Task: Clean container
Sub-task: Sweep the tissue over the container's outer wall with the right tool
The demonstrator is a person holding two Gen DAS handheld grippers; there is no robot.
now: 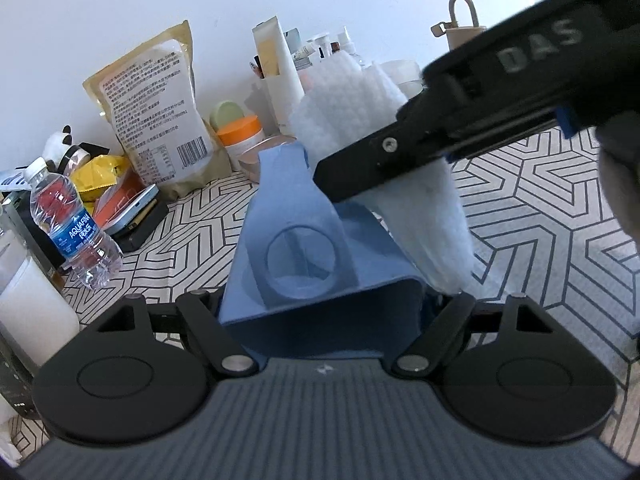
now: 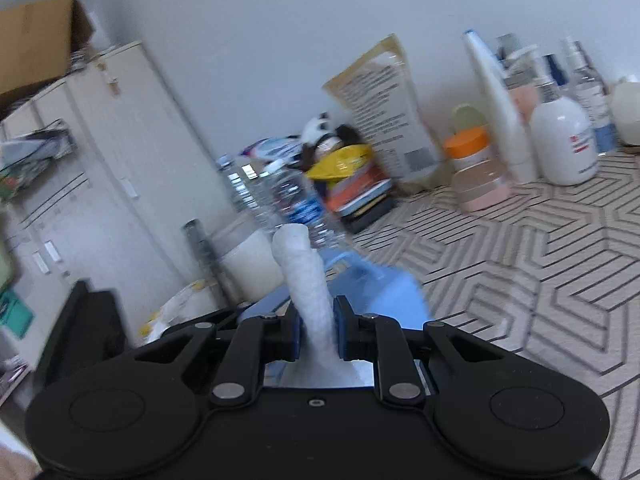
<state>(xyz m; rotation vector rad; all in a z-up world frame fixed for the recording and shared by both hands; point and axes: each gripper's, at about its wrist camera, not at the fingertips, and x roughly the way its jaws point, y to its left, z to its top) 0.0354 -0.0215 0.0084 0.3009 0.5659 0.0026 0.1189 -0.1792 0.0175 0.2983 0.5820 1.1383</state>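
Observation:
A blue plastic container (image 1: 320, 320) with a round hole in an inner panel sits between my left gripper's (image 1: 326, 312) fingers, which are shut on its sides. From the upper right my right gripper (image 1: 344, 180) reaches over the container's far right edge. It is shut on a white cloth (image 1: 436, 224) that hangs down against the container's right wall. In the blurred right wrist view the rolled cloth (image 2: 304, 280) sticks out forward between the right gripper's (image 2: 316, 332) blue pads. The blue container (image 2: 392, 300) lies just below and ahead of it.
The table carries a geometric patterned cover (image 1: 540, 220). At the back and left stand a water bottle (image 1: 76, 228), a beige pouch (image 1: 156, 120), an orange-lidded jar (image 1: 240, 132), tubes and pump bottles (image 1: 280, 76) and a white jug (image 1: 32, 312). A white cabinet (image 2: 100, 160) stands left of the table.

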